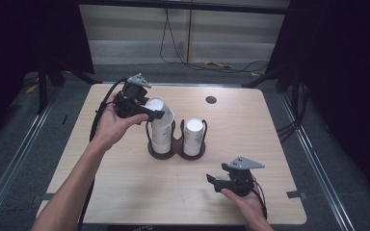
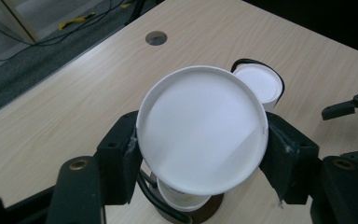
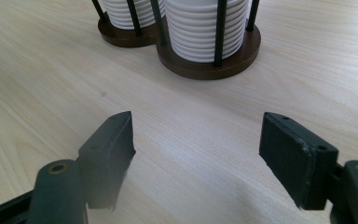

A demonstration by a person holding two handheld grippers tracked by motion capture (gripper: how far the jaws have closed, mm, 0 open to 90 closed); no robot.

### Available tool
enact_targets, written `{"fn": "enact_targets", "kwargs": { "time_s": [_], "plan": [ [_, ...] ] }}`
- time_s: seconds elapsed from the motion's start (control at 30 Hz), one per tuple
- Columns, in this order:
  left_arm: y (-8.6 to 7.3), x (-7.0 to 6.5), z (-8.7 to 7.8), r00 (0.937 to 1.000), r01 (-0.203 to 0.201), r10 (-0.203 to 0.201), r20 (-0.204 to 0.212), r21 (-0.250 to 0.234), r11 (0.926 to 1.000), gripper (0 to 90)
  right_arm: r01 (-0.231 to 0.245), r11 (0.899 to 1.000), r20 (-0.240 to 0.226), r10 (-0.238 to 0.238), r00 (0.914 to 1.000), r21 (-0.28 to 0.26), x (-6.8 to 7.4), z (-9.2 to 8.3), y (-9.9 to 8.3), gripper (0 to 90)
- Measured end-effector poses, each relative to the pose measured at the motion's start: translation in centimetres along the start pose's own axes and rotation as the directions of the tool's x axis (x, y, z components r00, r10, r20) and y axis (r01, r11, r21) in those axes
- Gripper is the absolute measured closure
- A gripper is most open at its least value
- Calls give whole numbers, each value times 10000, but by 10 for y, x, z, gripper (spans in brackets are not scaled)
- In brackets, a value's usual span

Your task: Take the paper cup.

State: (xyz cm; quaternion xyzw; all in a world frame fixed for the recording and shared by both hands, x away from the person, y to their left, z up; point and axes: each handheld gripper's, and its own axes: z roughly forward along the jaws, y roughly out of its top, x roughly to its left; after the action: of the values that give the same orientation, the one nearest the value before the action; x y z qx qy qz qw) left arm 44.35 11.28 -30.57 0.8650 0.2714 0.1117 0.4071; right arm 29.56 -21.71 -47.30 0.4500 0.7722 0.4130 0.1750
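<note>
The left claw (image 2: 200,140) pinches a white paper cup (image 2: 200,133) by its sides, one black jaw pressed against each flank, and holds it tilted just above the left stack of cups (image 1: 161,137) (the cup's round white face is turned toward the claw's own camera). That stack sits in a dark two-ring cup holder (image 1: 176,150) near the middle of the wooden counter (image 1: 125,192), with a second stack (image 1: 193,137) in the ring beside it. In the high view the left hand (image 1: 108,127) grips its tool over the holder's left side. The right claw (image 3: 196,149) rests low, near the counter's front edge, well apart from the holder, its jaws spread with nothing between them but bare wood.
</note>
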Motion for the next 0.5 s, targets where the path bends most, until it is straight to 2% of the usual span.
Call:
{"fn": "enact_targets", "kwargs": {
  "time_s": [0.03, 0.07, 0.1, 0.2, 0.27, 0.3, 0.5],
  "plan": [
    [0, 0, 0, 10000, 0, 0, 0, 0, 10000, 361, -9, 10000, -4, 9, 10000, -6, 0, 0, 0, 264],
    [-5, -1, -1, 9995, -184, 188, 253, -138, 9997, 361, -22, 10000, -4, 22, 10000, -10, 0, 0, 0, 264],
    [-8, -2, -1, 9994, -230, 234, 256, -156, 9996, 361, -4, 10000, -13, 4, 10000, -16, 0, -1, 0, 263],
    [-13, -2, -3, 9993, -206, 216, 316, -301, 9993, 361, 52, 10000, -19, -52, 10000, -40, 0, -1, 0, 262],
    [-17, -4, -9, 9982, -173, 212, 564, -696, 9974, 361, -1, 10000, -36, 1, 10000, -7, 1, 0, 0, 262],
    [-17, -4, -9, 9982, -173, 212, 564, -696, 9974, 361, -1, 10000, -36, 1, 10000, -7, 1, 0, 0, 262],
    [-25, -12, -16, 9943, -366, 480, 955, -1170, 9925, 360, 58, 9999, -90, -59, 9999, -88, 1, -1, 0, 261]
  ]
}}
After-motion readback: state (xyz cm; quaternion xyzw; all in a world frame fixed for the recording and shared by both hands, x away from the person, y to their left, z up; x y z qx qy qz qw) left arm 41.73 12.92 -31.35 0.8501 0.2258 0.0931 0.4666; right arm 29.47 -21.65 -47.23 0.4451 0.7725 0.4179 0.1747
